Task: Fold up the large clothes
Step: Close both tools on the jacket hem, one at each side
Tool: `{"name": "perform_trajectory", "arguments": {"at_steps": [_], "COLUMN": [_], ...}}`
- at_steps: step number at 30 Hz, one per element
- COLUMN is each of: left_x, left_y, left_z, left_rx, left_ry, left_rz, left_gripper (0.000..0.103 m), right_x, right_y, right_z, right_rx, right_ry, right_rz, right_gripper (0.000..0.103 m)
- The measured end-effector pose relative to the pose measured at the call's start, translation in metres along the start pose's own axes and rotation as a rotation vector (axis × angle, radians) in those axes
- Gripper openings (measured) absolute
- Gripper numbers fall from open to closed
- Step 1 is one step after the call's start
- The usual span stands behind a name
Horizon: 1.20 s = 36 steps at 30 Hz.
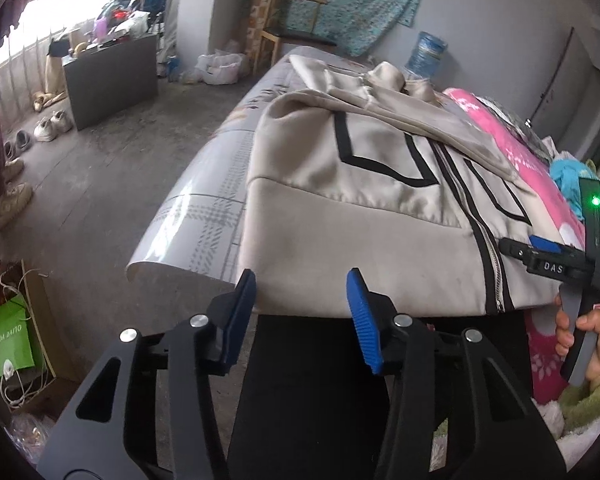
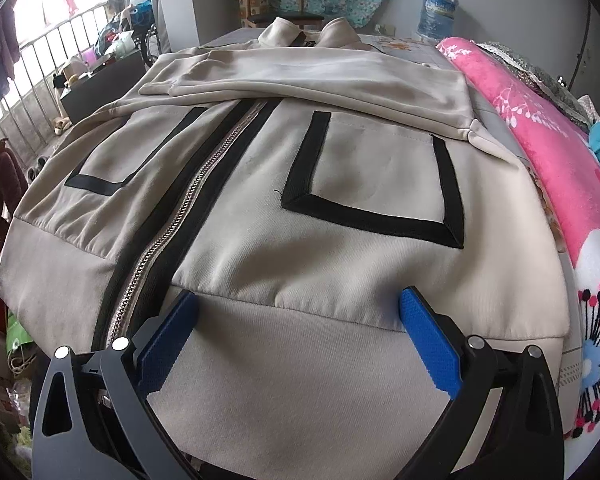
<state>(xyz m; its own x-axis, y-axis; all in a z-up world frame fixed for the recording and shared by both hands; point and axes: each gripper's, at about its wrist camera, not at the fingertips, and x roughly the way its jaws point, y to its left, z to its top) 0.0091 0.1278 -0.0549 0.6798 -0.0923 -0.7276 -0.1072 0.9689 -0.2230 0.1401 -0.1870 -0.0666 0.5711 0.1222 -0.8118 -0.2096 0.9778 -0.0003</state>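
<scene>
Jacket: sleeves folded in, ready for halving. Your right gripper gapes over its hem; your left gripper, half-open, holds nothing.

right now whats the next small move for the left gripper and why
Probably ease the left gripper forward onto the jacket's near hem and pinch it. Its jaws stand apart with nothing between them, just short of the hem, while the right gripper already straddles the hem band, jaws open. Both sleeves already lie folded across the chest.
</scene>
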Motion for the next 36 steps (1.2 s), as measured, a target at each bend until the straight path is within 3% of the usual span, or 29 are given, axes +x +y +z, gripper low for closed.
{"name": "perform_trajectory", "arguments": {"at_steps": [5, 12, 17, 21, 24, 29, 36], "left_x": [0.000, 0.010, 0.014, 0.017, 0.019, 0.019, 0.019], "left_y": [0.011, 0.023, 0.024, 0.028, 0.028, 0.029, 0.024], "left_z": [-0.004, -0.006, -0.003, -0.003, -0.004, -0.006, -0.006], "left_rx": [-0.042, -0.123, -0.144, -0.169, -0.165, -0.171, -0.139], "left_ry": [0.009, 0.028, 0.031, 0.037, 0.044, 0.045, 0.039], "left_rz": [0.029, -0.014, -0.039, -0.056, -0.051, -0.057, -0.020], "left_gripper": [0.045, 0.045, 0.044, 0.043, 0.035, 0.030, 0.026], "right_x": [0.000, -0.005, -0.028, -0.054, -0.071, -0.085, -0.065], "right_y": [0.000, -0.003, -0.024, -0.054, -0.075, -0.117, -0.153], "right_z": [0.000, -0.001, -0.019, -0.048, -0.071, -0.098, -0.108], "right_rx": [0.000, -0.003, 0.048, 0.145, 0.228, 0.424, 0.655], "right_ry": [-0.006, 0.004, -0.006, 0.015, 0.035, 0.021, -0.001], "right_rz": [0.004, 0.019, 0.067, 0.127, 0.151, 0.137, 0.228], "right_gripper": [0.097, 0.097, 0.097, 0.097, 0.097, 0.097, 0.080]}}
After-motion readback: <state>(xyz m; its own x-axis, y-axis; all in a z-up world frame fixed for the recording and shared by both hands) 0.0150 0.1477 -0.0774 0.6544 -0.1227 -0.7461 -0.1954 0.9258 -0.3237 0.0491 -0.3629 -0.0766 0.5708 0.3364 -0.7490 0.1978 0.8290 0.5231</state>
